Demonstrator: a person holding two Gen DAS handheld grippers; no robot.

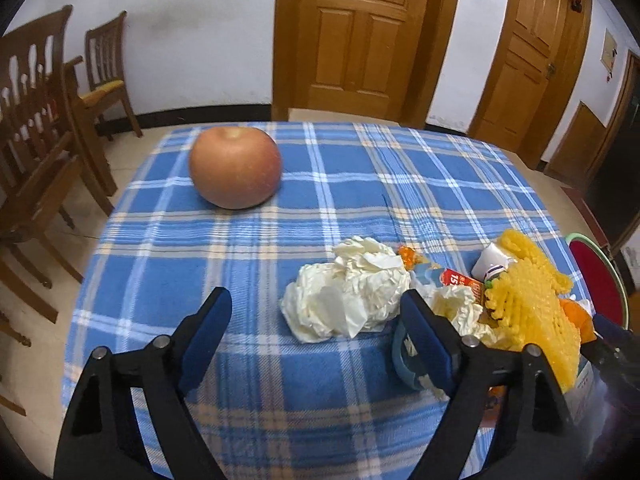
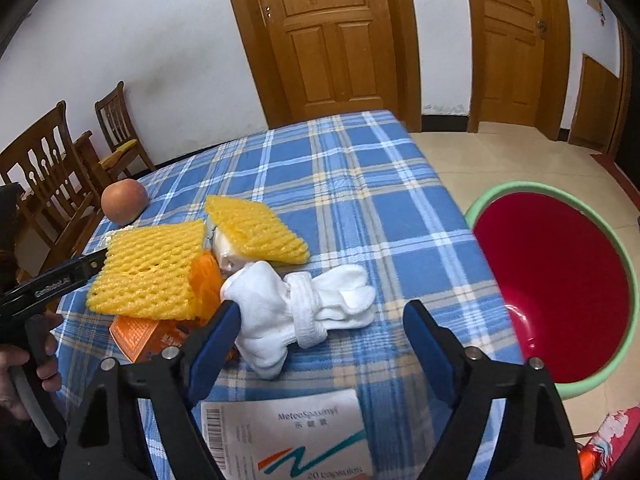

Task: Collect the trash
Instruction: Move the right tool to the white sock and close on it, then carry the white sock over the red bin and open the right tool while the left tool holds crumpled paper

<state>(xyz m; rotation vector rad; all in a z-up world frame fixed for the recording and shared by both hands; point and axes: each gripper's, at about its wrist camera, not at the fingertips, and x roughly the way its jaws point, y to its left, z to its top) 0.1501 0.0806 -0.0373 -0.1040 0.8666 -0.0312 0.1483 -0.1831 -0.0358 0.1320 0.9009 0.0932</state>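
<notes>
The left tool (image 1: 316,316) stands released, its jaws apart over the crumpled tissue (image 1: 344,292), not pressing it. The right tool (image 2: 320,320) is also released, around white socks (image 2: 304,312). Beside them lie yellow foam nets (image 2: 152,268), half hiding an orange packet (image 2: 140,334). A box (image 2: 288,436) is cut off below. The apple (image 1: 235,167) sits farther on the counter (image 1: 400,200); the bin (image 2: 560,280) stands beside it.

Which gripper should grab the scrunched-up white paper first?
Left. The crumpled paper lies right ahead of the open left gripper, between its fingers' line. The right gripper faces white socks instead.
</notes>
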